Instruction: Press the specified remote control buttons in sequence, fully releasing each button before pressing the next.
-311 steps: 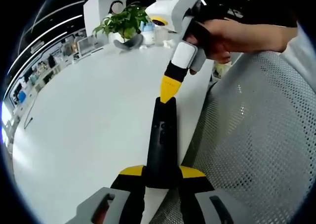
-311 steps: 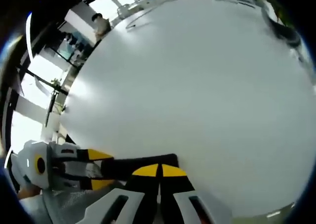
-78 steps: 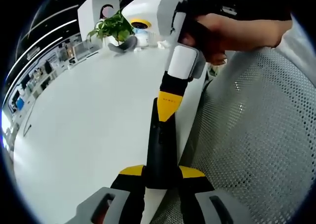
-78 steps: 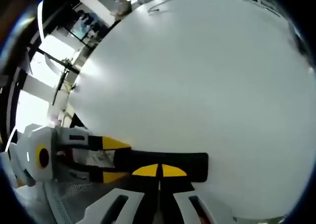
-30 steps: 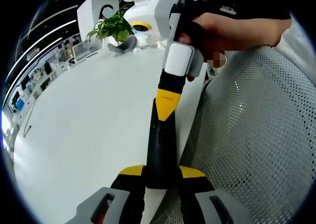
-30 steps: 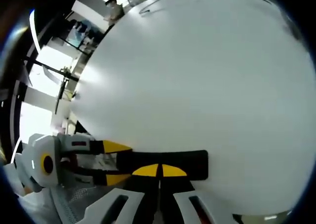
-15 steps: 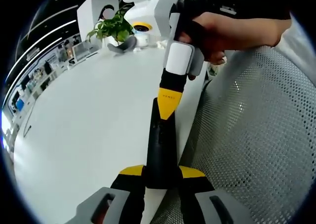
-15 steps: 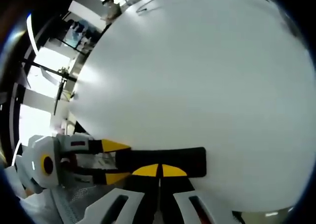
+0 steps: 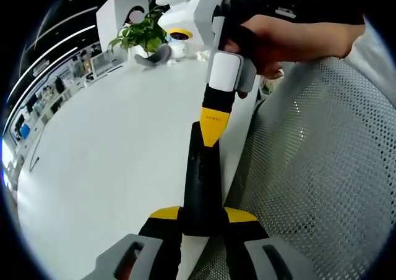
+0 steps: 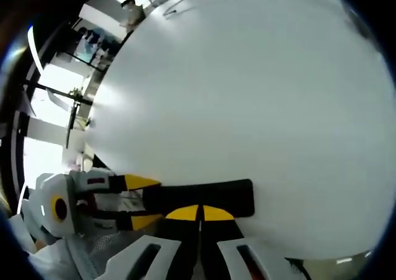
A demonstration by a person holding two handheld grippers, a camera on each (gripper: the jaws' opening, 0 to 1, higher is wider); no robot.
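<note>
A long black remote control [image 9: 203, 175] runs away from me over the white table's [image 9: 111, 144] right edge. My left gripper [image 9: 201, 216] is shut on its near end, yellow tips either side. My right gripper [image 9: 212, 133], held by a hand [image 9: 291, 42], comes down from above with its yellow tips shut and touching the remote's far end. In the right gripper view the remote [image 10: 213, 195] lies crosswise just above my shut right gripper [image 10: 199, 213]. The left gripper [image 10: 145, 201] clamps it from the left.
A grey mesh chair [image 9: 322, 181] sits right beside the table edge, under the remote. At the table's far end stand a potted plant [image 9: 145, 33], a white box [image 9: 120, 11] and small items. A person [image 10: 130, 8] stands far beyond the table by bright windows.
The right gripper's tip has shifted slightly on the remote's far end. The left gripper keeps its hold and the remote stays in place.
</note>
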